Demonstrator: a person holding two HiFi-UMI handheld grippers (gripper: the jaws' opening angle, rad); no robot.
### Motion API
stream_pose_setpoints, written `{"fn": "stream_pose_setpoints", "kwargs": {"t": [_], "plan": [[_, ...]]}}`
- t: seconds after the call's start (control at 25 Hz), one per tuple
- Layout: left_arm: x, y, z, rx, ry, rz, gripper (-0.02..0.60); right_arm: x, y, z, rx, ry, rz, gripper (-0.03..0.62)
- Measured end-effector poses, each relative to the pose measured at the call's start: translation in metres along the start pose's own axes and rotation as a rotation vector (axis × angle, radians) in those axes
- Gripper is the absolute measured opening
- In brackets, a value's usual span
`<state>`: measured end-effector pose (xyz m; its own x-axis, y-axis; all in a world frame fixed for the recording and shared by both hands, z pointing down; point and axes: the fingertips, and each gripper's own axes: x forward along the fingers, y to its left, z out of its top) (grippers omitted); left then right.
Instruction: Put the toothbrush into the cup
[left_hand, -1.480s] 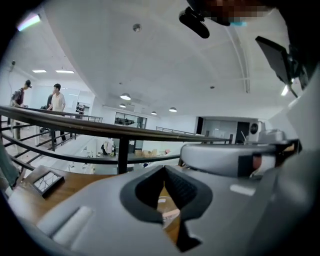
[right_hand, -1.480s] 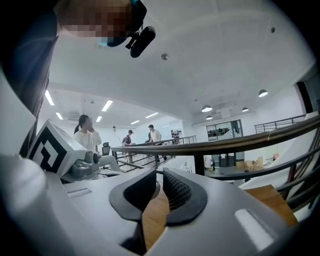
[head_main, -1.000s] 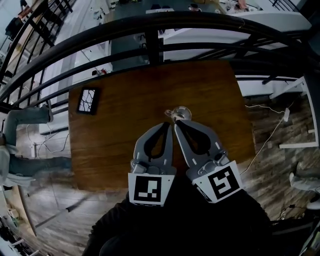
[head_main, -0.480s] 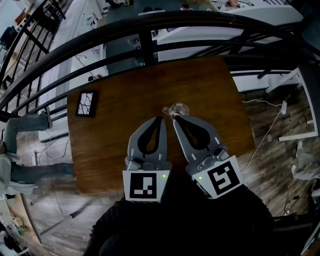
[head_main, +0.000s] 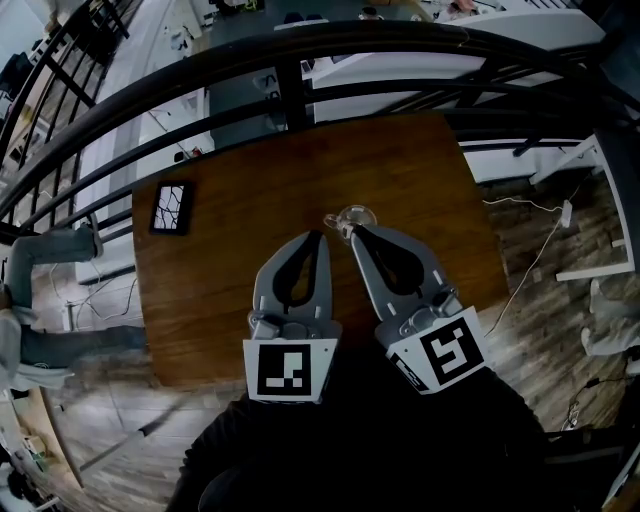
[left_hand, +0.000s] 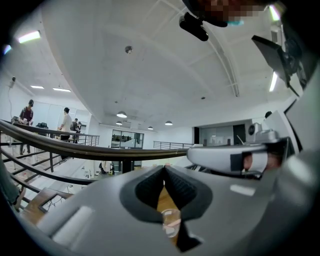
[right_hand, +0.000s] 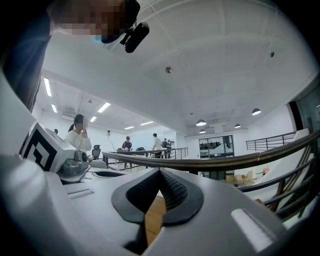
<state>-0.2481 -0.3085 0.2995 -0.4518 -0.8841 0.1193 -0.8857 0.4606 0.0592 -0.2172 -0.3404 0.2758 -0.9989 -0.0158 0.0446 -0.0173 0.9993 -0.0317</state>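
From where I stand, the clear glass cup (head_main: 352, 214) at the middle of the head view is partly covered by the tips of the right gripper (head_main: 353, 232). What it holds is too small to tell. In the left gripper view that cup (left_hand: 169, 224) is only a blurred pale shape low in the frame. The near edge of the brown wooden table (head_main: 210, 300) lies hidden under the right gripper, the left gripper (head_main: 318, 237) and dark clothing (head_main: 350, 450). The black-framed flat object (head_main: 172, 206) at centre left bears a pattern too small to read. Legs in jeans (head_main: 45, 245) are cut off by the left edge.
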Motion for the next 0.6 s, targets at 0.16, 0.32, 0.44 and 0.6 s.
{"fn": "stream_pose_setpoints", "kwargs": {"t": [0.16, 0.32, 0.44, 0.6], "plan": [[0.0015, -0.0013, -0.0004, 0.000, 0.005, -0.003, 0.009, 0.0002, -0.0020, 0.0001, -0.001, 0.003, -0.001, 0.000], [0.0023, -0.0054, -0.0004, -0.002, 0.011, -0.003, 0.009, -0.0020, -0.0033, 0.0016, 0.006, -0.001, 0.002, 0.000], [0.0041, -0.0068, 0.0000, 0.001, 0.010, -0.006, 0.009, -0.0018, -0.0049, 0.0016, 0.007, -0.003, 0.005, 0.000], [0.0065, -0.0054, -0.0018, -0.006, 0.010, -0.005, 0.009, 0.0008, -0.0055, -0.0006, 0.003, -0.001, 0.010, 0.000]]}}
